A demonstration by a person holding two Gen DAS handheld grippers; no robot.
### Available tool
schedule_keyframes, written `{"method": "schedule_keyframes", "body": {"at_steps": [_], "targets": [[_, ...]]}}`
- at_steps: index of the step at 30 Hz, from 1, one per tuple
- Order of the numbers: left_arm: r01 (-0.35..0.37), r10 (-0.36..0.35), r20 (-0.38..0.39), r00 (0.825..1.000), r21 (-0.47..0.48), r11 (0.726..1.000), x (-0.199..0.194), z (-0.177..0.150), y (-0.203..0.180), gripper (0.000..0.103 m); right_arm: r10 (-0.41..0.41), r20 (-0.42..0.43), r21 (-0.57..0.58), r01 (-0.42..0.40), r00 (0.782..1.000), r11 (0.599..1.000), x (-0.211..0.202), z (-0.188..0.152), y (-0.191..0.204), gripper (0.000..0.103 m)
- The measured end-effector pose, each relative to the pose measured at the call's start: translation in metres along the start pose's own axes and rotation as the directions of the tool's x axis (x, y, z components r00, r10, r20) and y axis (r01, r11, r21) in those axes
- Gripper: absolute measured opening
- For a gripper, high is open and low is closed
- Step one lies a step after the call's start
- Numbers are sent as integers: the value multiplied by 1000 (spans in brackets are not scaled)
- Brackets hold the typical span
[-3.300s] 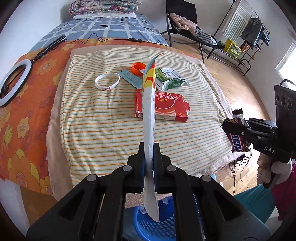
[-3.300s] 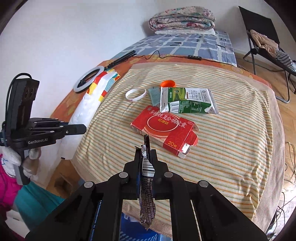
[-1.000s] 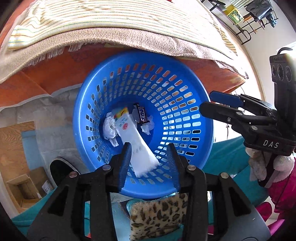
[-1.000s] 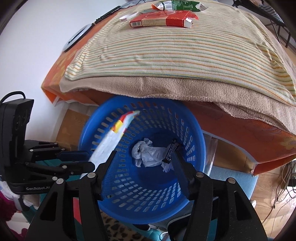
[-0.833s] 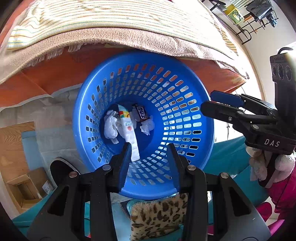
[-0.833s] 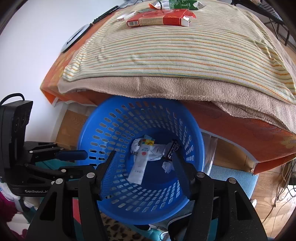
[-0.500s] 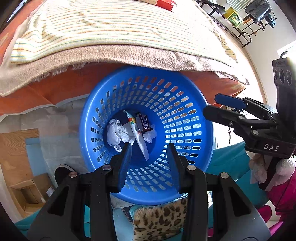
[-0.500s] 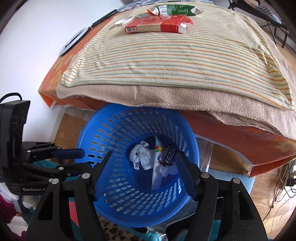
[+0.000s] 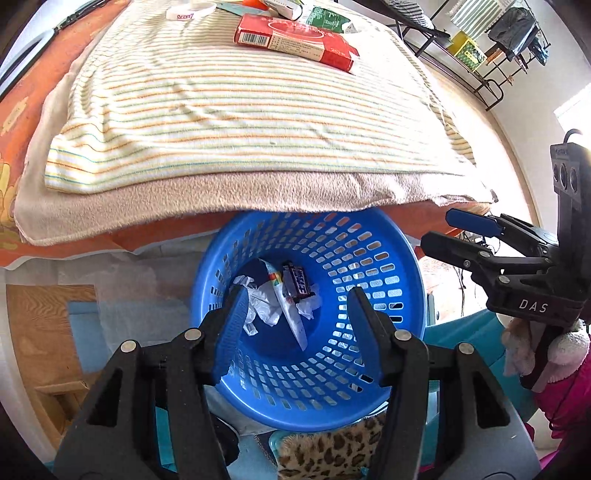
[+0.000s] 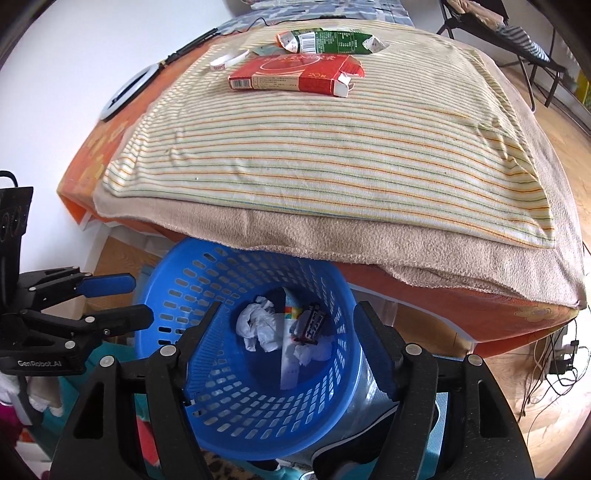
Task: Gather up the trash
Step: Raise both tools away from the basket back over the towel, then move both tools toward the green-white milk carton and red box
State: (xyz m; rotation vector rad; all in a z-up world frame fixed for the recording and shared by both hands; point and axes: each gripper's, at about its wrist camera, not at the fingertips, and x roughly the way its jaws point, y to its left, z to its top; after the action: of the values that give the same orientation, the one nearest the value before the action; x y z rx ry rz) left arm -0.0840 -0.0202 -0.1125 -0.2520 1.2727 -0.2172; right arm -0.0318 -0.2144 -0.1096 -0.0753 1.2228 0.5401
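left claw [image 9: 295, 314]: black, blue pads | right claw [image 10: 290, 325]: black, silver screws

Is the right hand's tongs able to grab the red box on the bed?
Probably yes. The right tongs are open and empty over the blue basket, and the red box lies uncovered on the striped blanket, though well up the bed.

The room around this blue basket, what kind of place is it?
Most likely a bedroom in a home: a bed with a striped blanket over it, a folding chair and a clothes rack standing on the wooden floor beyond.
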Motion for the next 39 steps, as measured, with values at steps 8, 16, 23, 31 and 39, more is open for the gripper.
{"method": "schedule_keyframes", "body": {"at_steps": [8,16,23,31,39], "targets": [[-18,18,46,999,-9,1000,-14,25,8,57,-18,31,19,18,999,1000,-12,23,-8,70],[-56,57,99,993,-17,998,-27,51,16,57,-36,78,66,31,996,997,-21,42,-21,70],[-113,114,162,980,-15,993,-43,77,21,57,-22,127,112,8,992,994,-31,59,-34,70],[-187,181,231,956,5,982,-57,109,23,57,-37,216,111,13,976,994,-42,85,-44,70],[-246,232,269,935,17,969,-57,142,31,57,-64,297,70,45,953,996,-44,124,-53,72]]}}
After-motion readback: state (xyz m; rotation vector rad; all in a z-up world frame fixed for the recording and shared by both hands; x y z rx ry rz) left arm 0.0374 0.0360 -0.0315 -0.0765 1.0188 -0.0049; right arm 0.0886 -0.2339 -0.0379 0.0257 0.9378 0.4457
